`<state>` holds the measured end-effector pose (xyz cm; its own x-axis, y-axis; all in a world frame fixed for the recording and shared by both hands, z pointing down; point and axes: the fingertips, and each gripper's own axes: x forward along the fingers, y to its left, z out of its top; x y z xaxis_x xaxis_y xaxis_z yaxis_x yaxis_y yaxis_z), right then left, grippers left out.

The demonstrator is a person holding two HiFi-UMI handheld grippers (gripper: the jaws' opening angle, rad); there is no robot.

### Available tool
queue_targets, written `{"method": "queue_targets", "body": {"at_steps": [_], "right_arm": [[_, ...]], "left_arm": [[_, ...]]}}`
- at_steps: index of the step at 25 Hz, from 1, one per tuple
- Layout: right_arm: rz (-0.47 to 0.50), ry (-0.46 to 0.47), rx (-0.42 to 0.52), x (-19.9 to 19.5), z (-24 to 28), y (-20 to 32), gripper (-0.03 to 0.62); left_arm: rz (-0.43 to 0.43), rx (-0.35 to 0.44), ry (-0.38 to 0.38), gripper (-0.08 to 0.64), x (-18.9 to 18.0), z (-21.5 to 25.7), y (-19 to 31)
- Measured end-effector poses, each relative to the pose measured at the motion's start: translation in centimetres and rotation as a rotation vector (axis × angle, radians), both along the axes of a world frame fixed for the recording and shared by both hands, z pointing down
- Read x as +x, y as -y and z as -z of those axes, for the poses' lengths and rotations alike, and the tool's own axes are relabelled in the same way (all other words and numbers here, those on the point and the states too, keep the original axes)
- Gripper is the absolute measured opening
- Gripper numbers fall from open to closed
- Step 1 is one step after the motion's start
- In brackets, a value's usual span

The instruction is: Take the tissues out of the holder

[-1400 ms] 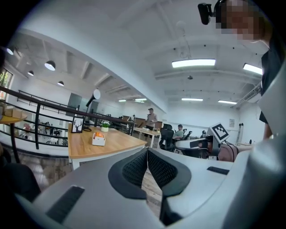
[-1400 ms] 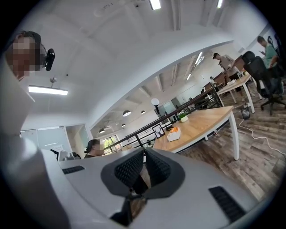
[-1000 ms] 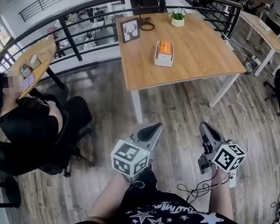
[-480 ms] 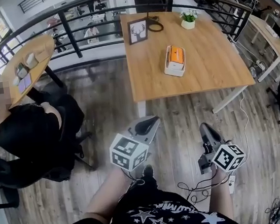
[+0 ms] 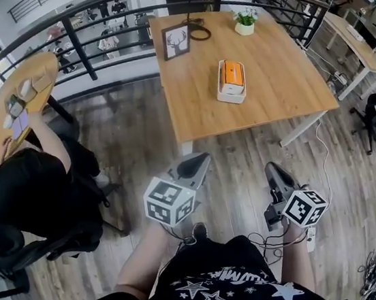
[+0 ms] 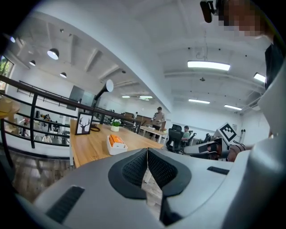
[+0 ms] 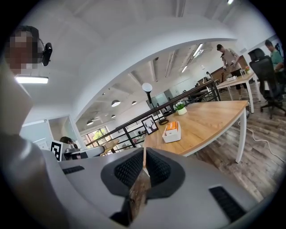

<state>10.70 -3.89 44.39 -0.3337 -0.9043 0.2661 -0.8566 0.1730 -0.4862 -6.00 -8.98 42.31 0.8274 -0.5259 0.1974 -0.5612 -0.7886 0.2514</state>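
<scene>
Well apart from the tissue holder (image 5: 226,93), left gripper (image 5: 201,159) and right gripper (image 5: 271,167) empty, jaws together.

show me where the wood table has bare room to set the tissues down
The table is bare right of the tissue holder out to its edge, along the near edge in front of the holder, and left of it, this side of the picture frame. The far edge is crowded: frame, cable coil, plant.
</scene>
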Motion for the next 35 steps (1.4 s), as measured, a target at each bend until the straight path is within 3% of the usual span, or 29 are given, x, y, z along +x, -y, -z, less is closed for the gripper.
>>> {"method": "queue_targets", "body": {"at_steps": [12,21,29,35], "right_arm": [[-0.009,0.030,-0.013,0.9,-1.7,1.9,0.025],[0.065,0.053,0.000,0.8,-2.2,8.4,0.025],[0.088,0.073,-0.025,4.0,-2.8,15.0,0.025],[0.128,0.084,0.006,6.6,-1.9,21.8,0.025]], "left_arm": [[-0.003,0.006,0.042,0.015,0.1,-0.9,1.1],[0.067,0.006,0.074,0.015,0.1,-1.5,5.3],[0.100,-0.006,0.087,0.015,2.9,-1.3,11.1],[0.131,0.009,0.106,0.015,5.7,-0.7,16.5]]}}
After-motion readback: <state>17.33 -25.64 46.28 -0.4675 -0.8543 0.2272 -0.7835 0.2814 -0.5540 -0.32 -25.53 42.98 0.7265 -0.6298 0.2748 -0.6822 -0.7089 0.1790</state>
